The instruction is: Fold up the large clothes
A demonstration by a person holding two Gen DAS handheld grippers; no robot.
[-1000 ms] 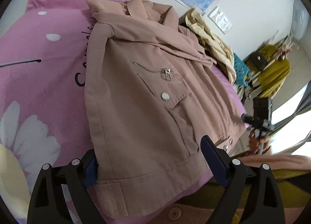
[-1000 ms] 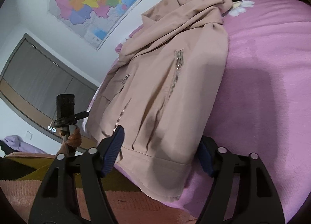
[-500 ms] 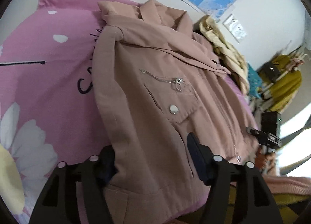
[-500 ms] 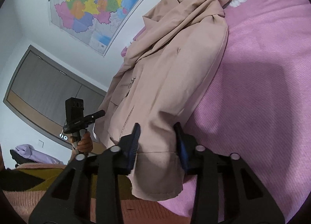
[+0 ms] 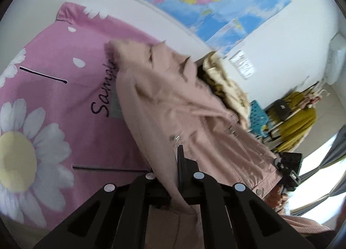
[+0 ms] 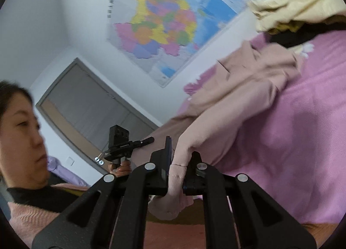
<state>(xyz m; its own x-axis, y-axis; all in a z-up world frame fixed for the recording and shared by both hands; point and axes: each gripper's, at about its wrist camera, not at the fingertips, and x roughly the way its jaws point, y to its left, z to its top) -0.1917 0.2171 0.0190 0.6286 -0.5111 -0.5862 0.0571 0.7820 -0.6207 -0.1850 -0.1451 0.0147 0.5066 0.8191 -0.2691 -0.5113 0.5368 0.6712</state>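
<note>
A dusty-pink jacket [image 5: 173,106] lies on a pink bedspread [image 5: 54,89] printed with daisies. My left gripper [image 5: 170,182] is shut on the jacket's bottom hem at one corner, and the cloth rises from the bed to the jaws. In the right wrist view my right gripper [image 6: 178,169] is shut on the other hem corner of the jacket [image 6: 242,102], which hangs in a taut fold up from the bed [image 6: 302,141]. The collar end still rests on the bed.
A heap of cream and dark clothes [image 5: 225,84] lies at the head of the bed, also in the right wrist view [image 6: 298,11]. A map [image 6: 164,22] hangs on the wall. A blue crate [image 5: 257,117] and yellow garments [image 5: 298,123] stand beside the bed.
Both grippers closed on the jacket's hem corners and lifted them off the bed. The views have tilted upward, and the lower half of the jacket now hangs from the jaws.
</note>
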